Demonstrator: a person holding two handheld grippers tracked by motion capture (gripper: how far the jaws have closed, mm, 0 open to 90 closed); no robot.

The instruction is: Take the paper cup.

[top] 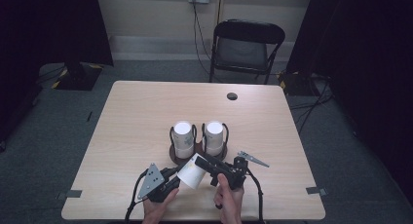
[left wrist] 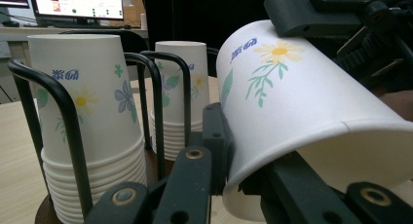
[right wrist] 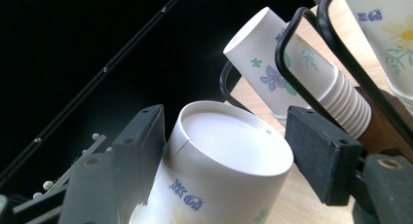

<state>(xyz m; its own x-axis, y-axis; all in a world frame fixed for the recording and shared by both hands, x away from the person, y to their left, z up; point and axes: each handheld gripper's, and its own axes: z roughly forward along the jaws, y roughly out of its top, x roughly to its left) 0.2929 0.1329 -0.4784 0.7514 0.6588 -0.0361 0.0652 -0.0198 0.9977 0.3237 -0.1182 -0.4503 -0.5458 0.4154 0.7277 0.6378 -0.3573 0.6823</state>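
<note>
1. Right now a single paper cup (top: 191, 172) lies tilted between the two sets of tongs, above the near part of the surface (top: 136, 117).
2. Left tongs (left wrist: 229, 151) – clamped together on the cup's open rim; in the left gripper view one jaw presses the outside of the wall just above the rolled lip and the other sits under the rim.
3. Right tongs (right wrist: 226, 156) – jaws apart, one on each side of the cup's closed bottom end. In the right gripper view one pad stands clear of the cup wall with a gap showing; the other sits right beside the wall, and whether it touches I cannot tell.
4. Just beyond both tongs stands a black wire holder (top: 198, 148) with two stacks of upside-down cups (top: 183, 136) in its rings, apart from the held cup.
</note>
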